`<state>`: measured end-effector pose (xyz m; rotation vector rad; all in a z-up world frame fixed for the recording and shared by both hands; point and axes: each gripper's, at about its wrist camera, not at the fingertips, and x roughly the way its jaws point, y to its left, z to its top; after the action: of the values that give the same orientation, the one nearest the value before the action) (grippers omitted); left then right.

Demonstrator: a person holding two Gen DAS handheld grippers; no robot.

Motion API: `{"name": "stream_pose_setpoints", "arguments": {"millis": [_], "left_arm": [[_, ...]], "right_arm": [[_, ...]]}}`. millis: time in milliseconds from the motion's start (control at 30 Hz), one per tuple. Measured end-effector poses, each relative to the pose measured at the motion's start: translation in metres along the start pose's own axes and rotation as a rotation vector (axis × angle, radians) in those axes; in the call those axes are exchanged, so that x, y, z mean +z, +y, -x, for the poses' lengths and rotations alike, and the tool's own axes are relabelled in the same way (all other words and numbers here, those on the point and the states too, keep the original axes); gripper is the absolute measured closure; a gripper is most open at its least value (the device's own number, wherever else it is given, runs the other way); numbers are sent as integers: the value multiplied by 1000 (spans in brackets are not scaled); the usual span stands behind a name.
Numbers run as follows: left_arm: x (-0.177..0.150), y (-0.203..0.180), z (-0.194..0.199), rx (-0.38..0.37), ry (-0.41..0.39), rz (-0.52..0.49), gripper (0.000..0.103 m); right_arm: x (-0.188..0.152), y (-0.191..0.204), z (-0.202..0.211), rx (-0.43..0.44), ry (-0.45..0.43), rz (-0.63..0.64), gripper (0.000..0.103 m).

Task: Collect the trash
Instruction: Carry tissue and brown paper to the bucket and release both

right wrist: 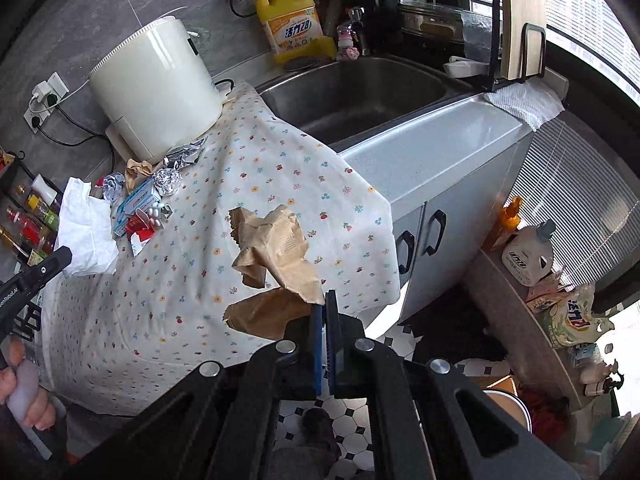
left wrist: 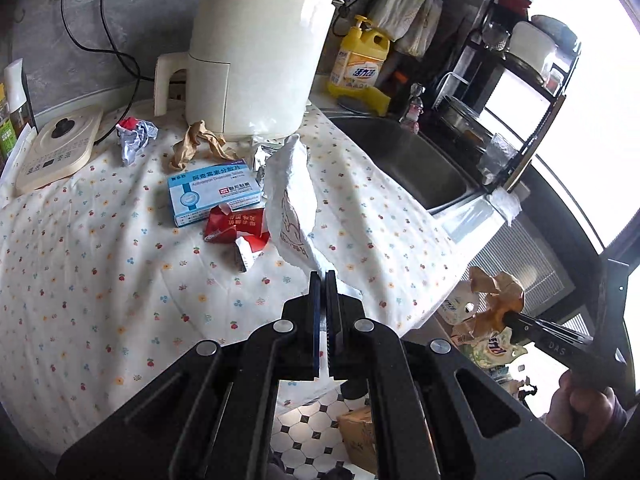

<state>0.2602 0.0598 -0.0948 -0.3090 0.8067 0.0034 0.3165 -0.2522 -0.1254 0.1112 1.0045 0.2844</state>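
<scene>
My left gripper (left wrist: 325,276) is shut on a white paper bag (left wrist: 290,196) and holds it up over the flowered tablecloth (left wrist: 100,264); the bag also shows in the right wrist view (right wrist: 86,232). My right gripper (right wrist: 324,300) is shut on a crumpled brown paper bag (right wrist: 276,248), held off the counter's front right corner; it also shows in the left wrist view (left wrist: 494,300). On the cloth lie a blue medicine box (left wrist: 212,190), a torn red packet (left wrist: 236,228), a twisted brown paper (left wrist: 196,142), a crumpled wrapper (left wrist: 134,138) and foil balls (right wrist: 168,182).
A cream air fryer (left wrist: 256,60) stands at the back of the counter beside an induction cooker (left wrist: 56,148). A steel sink (right wrist: 352,88) and yellow detergent bottle (right wrist: 292,24) are to the right. A shelf with detergent bags (right wrist: 568,312) stands lower right, above tiled floor (right wrist: 360,436).
</scene>
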Motion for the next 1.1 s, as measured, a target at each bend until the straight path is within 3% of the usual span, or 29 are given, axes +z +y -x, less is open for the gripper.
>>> {"name": "stream_pose_setpoints", "arguments": {"millis": [433, 833, 867, 900, 933, 1100], "left_arm": [[-54, -137, -28, -131, 105, -139, 100], [-130, -215, -45, -197, 230, -219, 100], [-136, -219, -46, -201, 240, -223, 100], [-142, -223, -46, -205, 250, -228, 100], [-148, -228, -47, -209, 261, -234, 100], [-173, -247, -52, -232, 310, -263, 100]], "right_arm": [[-73, -126, 48, -107, 41, -147, 100], [-152, -196, 64, -137, 136, -241, 95], [-156, -201, 66, -138, 133, -249, 84], [-161, -205, 71, -140, 123, -256, 62], [-165, -208, 75, -148, 110, -259, 54], [-184, -227, 90, -166, 103, -290, 54]]}}
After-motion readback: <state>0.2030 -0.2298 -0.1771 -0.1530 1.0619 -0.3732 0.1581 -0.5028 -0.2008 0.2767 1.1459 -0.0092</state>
